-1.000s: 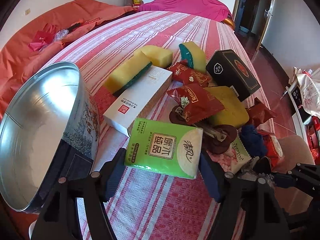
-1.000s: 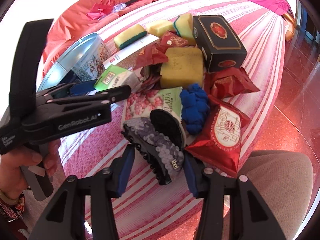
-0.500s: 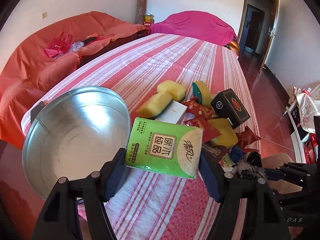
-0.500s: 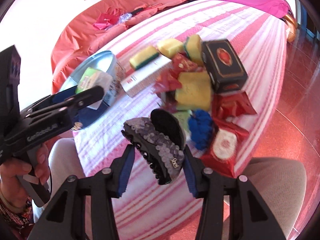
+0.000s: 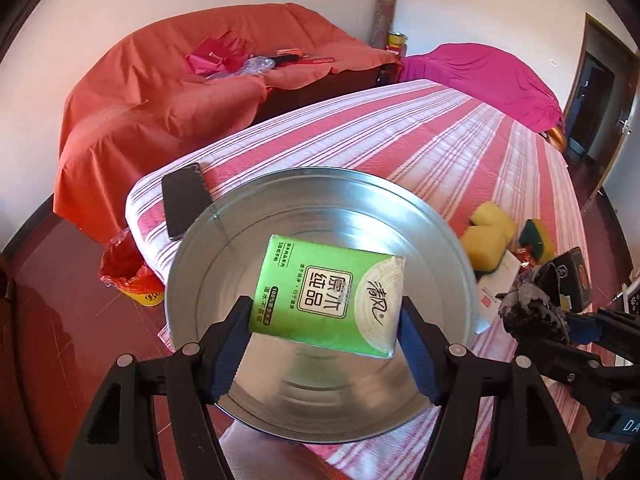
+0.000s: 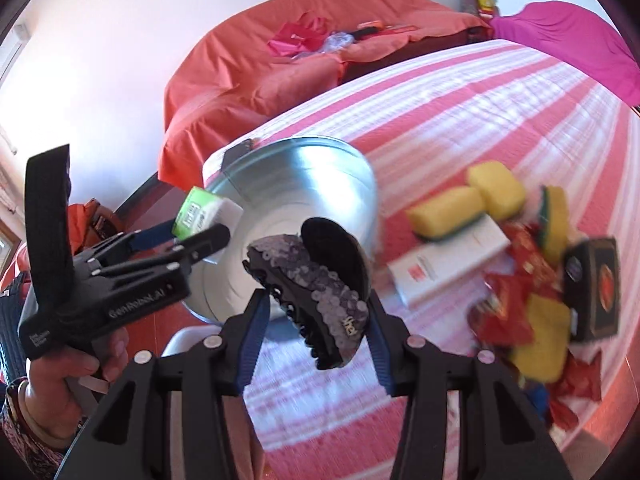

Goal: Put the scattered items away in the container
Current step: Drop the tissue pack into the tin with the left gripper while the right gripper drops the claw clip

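- Left gripper (image 5: pixel 325 322): we clamped its blue pads (image 5: pixel 235 330) on the two short ends of the green tissue pack (image 5: pixel 328 297), which we held in the air over the open mouth of the tin (image 5: pixel 320 408), printed face toward the camera.
- Right gripper (image 6: pixel 317 322): we closed its fingers (image 6: pixel 254 326) on the sequinned hair clip (image 6: pixel 310 286), gripping it from both sides; the clip hung clear of the cloth, just beside the tin's rim in the right wrist view.
- Tin: round, bare metal inside, it stood at the near corner of the striped cloth (image 5: pixel 420 136); nothing lay on its floor that we could see.
- Phone (image 5: pixel 182 200): it lay flat on the cloth, just behind the tin's far-left rim.
- Remaining items: yellow sponges (image 6: pixel 472 200), a white box (image 6: pixel 448 266), red snack packets (image 6: pixel 508 304) and a black box (image 6: pixel 594 288) lay clustered on the cloth to the right of the tin, well apart from it.
- Hand (image 6: pixel 76 376): in the right wrist view we saw it wrapped round the left gripper's handle.
- Background: an orange-covered sofa (image 5: pixel 168 92) stood beyond the cloth.
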Action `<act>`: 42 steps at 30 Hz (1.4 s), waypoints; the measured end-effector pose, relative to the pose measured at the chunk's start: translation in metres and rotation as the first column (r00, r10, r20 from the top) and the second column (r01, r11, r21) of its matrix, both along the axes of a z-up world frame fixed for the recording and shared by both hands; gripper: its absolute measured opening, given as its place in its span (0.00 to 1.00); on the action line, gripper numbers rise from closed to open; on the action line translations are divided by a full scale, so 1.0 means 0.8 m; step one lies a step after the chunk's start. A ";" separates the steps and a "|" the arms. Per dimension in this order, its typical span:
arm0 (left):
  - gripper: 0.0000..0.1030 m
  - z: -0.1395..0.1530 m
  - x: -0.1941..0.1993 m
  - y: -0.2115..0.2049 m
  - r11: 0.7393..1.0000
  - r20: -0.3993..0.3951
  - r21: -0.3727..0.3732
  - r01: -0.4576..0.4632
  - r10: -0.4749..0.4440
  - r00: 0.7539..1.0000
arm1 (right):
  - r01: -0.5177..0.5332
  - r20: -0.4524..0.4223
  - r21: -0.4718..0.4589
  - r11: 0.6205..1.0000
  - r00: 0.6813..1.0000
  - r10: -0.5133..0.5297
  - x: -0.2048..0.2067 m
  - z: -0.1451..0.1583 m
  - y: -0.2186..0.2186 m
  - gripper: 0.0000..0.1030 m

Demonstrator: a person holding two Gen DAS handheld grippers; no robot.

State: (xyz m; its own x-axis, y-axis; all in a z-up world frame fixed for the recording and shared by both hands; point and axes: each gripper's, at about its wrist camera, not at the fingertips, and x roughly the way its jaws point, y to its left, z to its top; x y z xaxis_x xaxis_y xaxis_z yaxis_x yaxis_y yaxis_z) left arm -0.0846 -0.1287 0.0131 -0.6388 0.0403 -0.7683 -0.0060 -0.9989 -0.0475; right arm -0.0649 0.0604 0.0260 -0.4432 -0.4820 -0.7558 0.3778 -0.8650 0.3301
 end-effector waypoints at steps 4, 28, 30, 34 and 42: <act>0.70 -0.016 -0.023 -0.029 0.999 0.045 0.006 -0.049 0.048 0.998 | -0.042 0.021 0.016 0.999 0.999 0.042 -0.034 -0.007 -0.039 0.46; 0.80 -0.058 -0.106 -0.076 0.988 0.141 -0.020 -0.150 0.152 0.978 | -0.095 0.148 0.062 0.994 0.985 0.085 -0.211 -0.066 -0.143 0.64; 0.80 -0.056 -0.102 -0.077 0.987 0.137 -0.015 -0.163 0.163 0.977 | -0.103 0.132 0.056 0.993 0.987 0.094 -0.207 -0.057 -0.141 0.65; 0.80 -0.044 -0.092 -0.079 0.981 0.110 0.002 -0.196 0.195 0.975 | -0.073 0.116 0.013 0.997 0.991 0.071 -0.197 -0.037 -0.121 0.64; 0.80 -0.006 -0.056 -0.069 0.974 0.030 -0.007 -0.228 0.229 0.973 | 0.017 0.065 -0.007 1.000 0.998 -0.016 -0.160 -0.001 -0.071 0.50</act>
State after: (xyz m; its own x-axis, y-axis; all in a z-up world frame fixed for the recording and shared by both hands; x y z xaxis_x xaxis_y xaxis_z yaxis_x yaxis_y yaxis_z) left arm -0.1295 -0.1842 0.0085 -0.6070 -0.1064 -0.7875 0.2239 -0.9738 -0.0409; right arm -0.1927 0.0038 0.0251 -0.4010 -0.4811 -0.7795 0.3411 -0.8682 0.3604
